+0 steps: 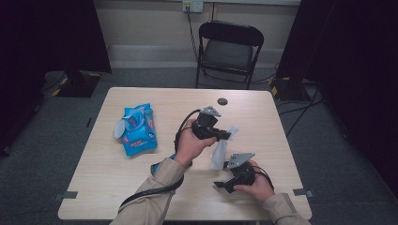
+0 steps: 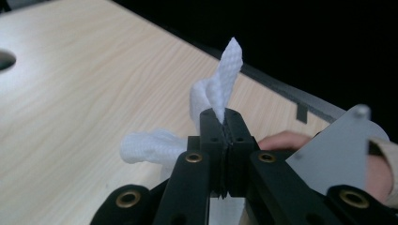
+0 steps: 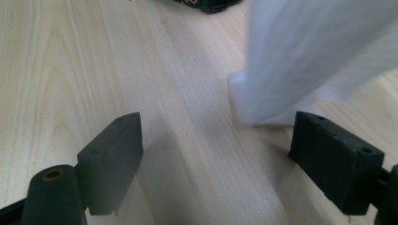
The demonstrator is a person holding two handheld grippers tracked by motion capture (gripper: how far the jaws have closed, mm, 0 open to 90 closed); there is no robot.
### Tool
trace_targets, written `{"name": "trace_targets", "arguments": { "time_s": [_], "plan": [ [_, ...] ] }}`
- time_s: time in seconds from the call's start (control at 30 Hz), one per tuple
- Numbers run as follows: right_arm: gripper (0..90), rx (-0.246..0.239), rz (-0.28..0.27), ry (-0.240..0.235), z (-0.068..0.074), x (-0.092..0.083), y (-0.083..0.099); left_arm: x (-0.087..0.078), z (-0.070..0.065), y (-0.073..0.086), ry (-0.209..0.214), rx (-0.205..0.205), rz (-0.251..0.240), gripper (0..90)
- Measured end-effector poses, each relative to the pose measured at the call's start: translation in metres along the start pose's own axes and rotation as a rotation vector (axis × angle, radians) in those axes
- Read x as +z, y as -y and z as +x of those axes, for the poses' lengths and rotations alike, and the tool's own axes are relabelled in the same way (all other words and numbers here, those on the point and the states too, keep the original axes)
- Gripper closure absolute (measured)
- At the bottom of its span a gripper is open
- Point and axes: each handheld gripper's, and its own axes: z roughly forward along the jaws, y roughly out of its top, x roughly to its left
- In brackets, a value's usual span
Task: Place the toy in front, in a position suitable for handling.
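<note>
The left gripper (image 2: 224,123) pinches a white wipe (image 2: 220,89) between closed jaws, the wipe hanging below it; the right gripper (image 3: 216,154), jaws spread wide and holding nothing, sits just beside the wipe's lower end on the table (image 1: 141,173).

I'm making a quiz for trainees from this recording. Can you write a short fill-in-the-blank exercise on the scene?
1. The left gripper is shut on a white ____.
2. The right gripper has its jaws ____, with nothing between them.
3. The blue wipes packet lies on the ____, apart from both grippers.
4. Behind the table stands a black folding ____.

Missing words: wipe; open; table; chair
</note>
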Motion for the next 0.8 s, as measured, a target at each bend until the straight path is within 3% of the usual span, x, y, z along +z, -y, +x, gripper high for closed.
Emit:
{"name": "trace_targets", "arguments": {
  "time_s": [0.37, 0.57, 0.73, 0.8],
  "plan": [
    [17.2, 0.004, 0.002, 0.002, 0.000, 0.000, 0.000, 0.008, 0.024, 0.060, -0.035, -0.068, 0.118, 88.3],
    [20.3, 0.011, -0.002, 0.009, -0.001, -0.002, 0.001, 0.022, 0.024, 0.080, -0.043, -0.048, 0.204, 86.9],
    [24.4, 0.019, 0.013, 0.028, -0.002, -0.010, 0.003, 0.022, 0.018, 0.087, -0.039, -0.022, 0.232, 82.4],
    [24.4, 0.036, -0.009, 0.048, -0.003, -0.015, 0.002, 0.021, 0.015, 0.089, -0.033, -0.011, 0.244, 78.8]
  ]
}}
